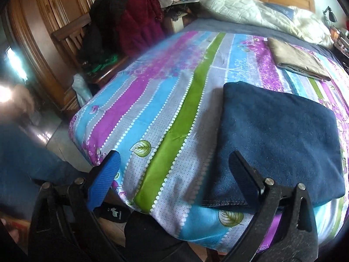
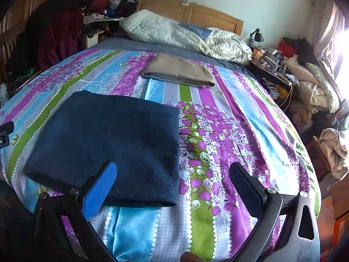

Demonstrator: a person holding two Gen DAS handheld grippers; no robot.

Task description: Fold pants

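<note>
Dark blue pants (image 1: 281,139) (image 2: 109,146) lie folded into a flat rectangle near the front edge of the bed. My left gripper (image 1: 174,172) hangs open at the bed's near edge, left of the pants, its right finger over their lower left corner, nothing between the fingers. My right gripper (image 2: 172,187) is open too, above the pants' lower right corner and the floral sheet, holding nothing. A second pair, tan pants (image 1: 298,60) (image 2: 180,71), lies folded further back on the bed.
The bed carries a striped floral sheet (image 1: 165,100) (image 2: 229,131) with a white quilt (image 2: 185,35) at the headboard. Clothes pile on a chair (image 1: 130,26) at the left. A cluttered nightstand with a lamp (image 2: 257,37) and bedding heaps stand at the right.
</note>
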